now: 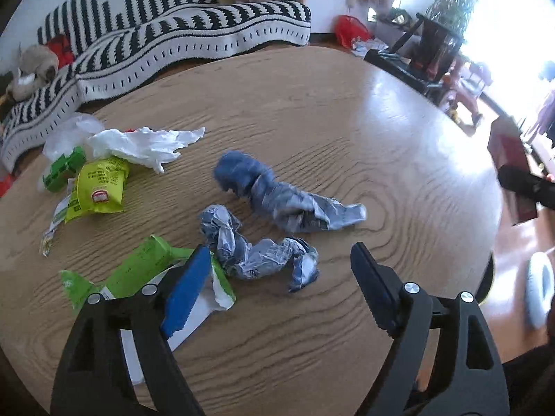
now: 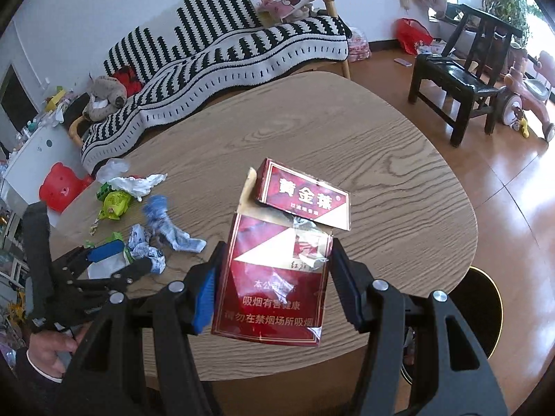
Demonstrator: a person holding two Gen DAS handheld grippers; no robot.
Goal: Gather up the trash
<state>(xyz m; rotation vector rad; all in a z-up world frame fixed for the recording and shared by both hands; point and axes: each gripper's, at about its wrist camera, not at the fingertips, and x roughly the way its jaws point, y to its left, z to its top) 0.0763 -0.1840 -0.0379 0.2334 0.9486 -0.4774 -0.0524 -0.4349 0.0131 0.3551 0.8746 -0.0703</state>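
The left tool (image 1: 281,270) tilts down over the surface (image 1: 347,121), wide apart above crumpled wrappers (image 1: 256,253). The right tool (image 2: 274,277), angled down, grips a torn red carton (image 2: 274,294).

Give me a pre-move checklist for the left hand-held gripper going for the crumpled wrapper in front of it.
1. Left hand-held gripper open: ok.
2. Nothing pinched between its pads: ok.
3. Crumpled wrapper between the fingers: ok; it lies nearer the blue pad.
4. Green wrapper clear of the grasp: not ok, it sits under the blue pad.
5. Right hand-held gripper secure on the red pack: ok.
6. Bin location: cannot tell.
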